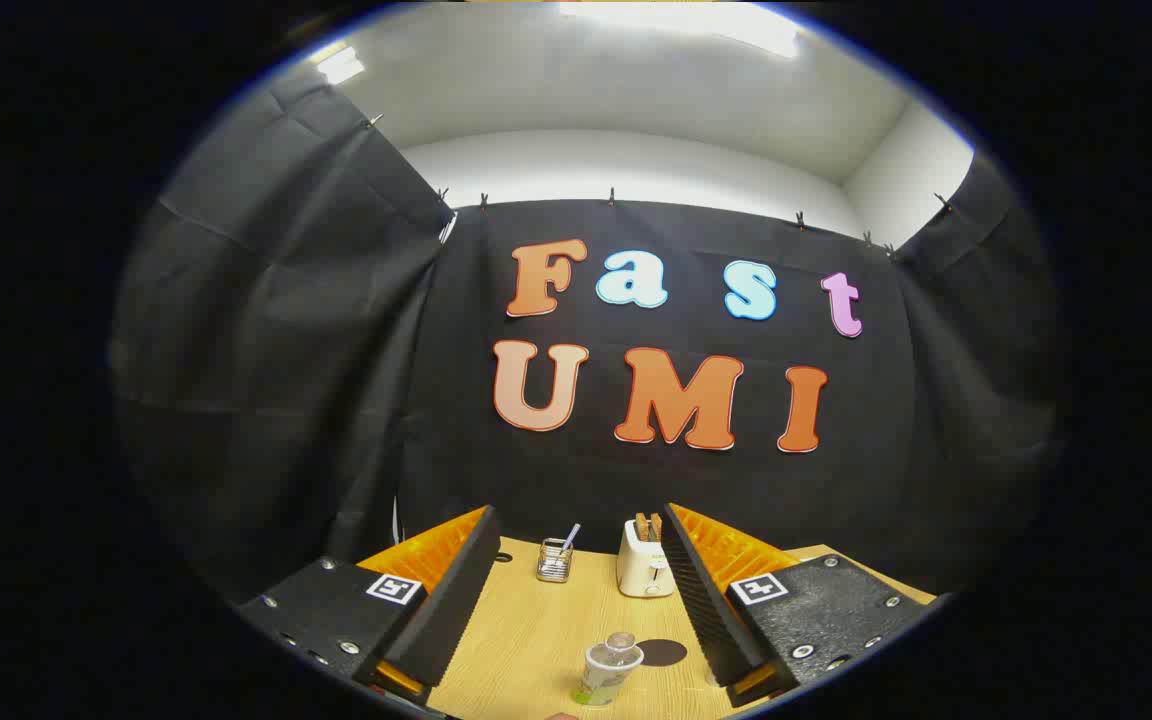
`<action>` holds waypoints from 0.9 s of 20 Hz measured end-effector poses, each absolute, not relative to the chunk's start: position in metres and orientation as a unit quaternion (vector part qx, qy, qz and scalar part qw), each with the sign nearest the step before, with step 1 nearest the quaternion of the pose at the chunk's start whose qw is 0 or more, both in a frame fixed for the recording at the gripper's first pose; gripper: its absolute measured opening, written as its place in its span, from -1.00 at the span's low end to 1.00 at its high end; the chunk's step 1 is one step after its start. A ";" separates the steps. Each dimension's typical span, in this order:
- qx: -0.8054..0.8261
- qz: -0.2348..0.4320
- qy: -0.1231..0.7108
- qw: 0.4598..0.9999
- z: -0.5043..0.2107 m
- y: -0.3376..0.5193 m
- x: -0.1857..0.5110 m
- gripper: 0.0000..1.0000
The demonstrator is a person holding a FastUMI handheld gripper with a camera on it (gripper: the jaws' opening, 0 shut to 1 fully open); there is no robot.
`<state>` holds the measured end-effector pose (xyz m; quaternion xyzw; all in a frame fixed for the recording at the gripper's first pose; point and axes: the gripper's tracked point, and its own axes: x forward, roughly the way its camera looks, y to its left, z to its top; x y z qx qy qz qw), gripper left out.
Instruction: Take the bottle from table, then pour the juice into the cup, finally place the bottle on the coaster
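With my gripper (576,590) spread wide and empty above the bottle (608,672), nothing was done; grasping, pouring, coaster (661,652) remained.

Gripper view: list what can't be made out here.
- Bottle, between the open tongs: seen from above, so its juice level is hidden; its base is cut off at the bottom.
- Dark round coaster: partly behind the bottle.
- Mesh holder and toaster at the table's far edge: too small for detail.
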<state>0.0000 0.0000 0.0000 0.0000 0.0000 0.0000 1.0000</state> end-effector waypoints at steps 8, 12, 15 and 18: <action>0.014 -0.006 0.000 1.000 -0.005 -0.009 0.004 0.93; 0.024 0.019 -0.006 1.000 -0.008 0.001 0.007 0.93; 0.020 0.022 -0.003 1.000 -0.013 0.001 0.008 0.93; 0.008 0.002 0.010 1.000 -0.024 -0.006 0.010 0.93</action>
